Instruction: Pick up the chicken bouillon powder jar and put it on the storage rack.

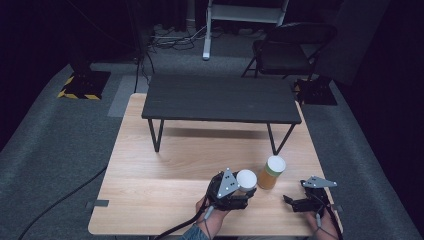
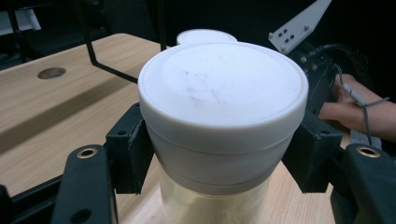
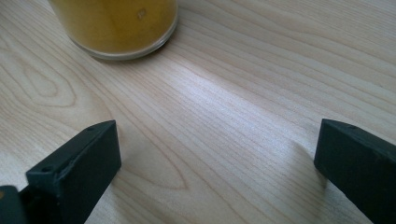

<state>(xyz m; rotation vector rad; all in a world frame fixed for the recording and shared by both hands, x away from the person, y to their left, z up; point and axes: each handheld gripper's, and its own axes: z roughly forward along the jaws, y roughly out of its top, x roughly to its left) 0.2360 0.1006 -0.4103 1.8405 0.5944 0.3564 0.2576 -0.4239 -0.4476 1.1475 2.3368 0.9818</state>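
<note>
The left hand-held gripper [image 2: 219, 154] pinches the white-lidded jar [image 2: 223, 121] just below its lid, near the front edge of the counter [image 1: 165, 165]. The orange jar [image 1: 271, 172] stands just beside it. The right hand-held gripper [image 3: 215, 163] is spread wide, empty. The grasp step seems done; next, lifting needs a steady upright carry.

Count, positions taken from the black bench [image 1: 221, 98] on the wooden table [image 1: 150, 170]:
- Jars with white lids: 2, both in front of the bench, pale jar [image 1: 246, 180] and orange jar [image 1: 271, 172].
- Grippers: 2, nearer than both jars, left gripper [image 1: 239, 196], right gripper [image 1: 295, 202].
- Chairs: 1 chair [image 1: 290, 47], behind the bench.
</note>
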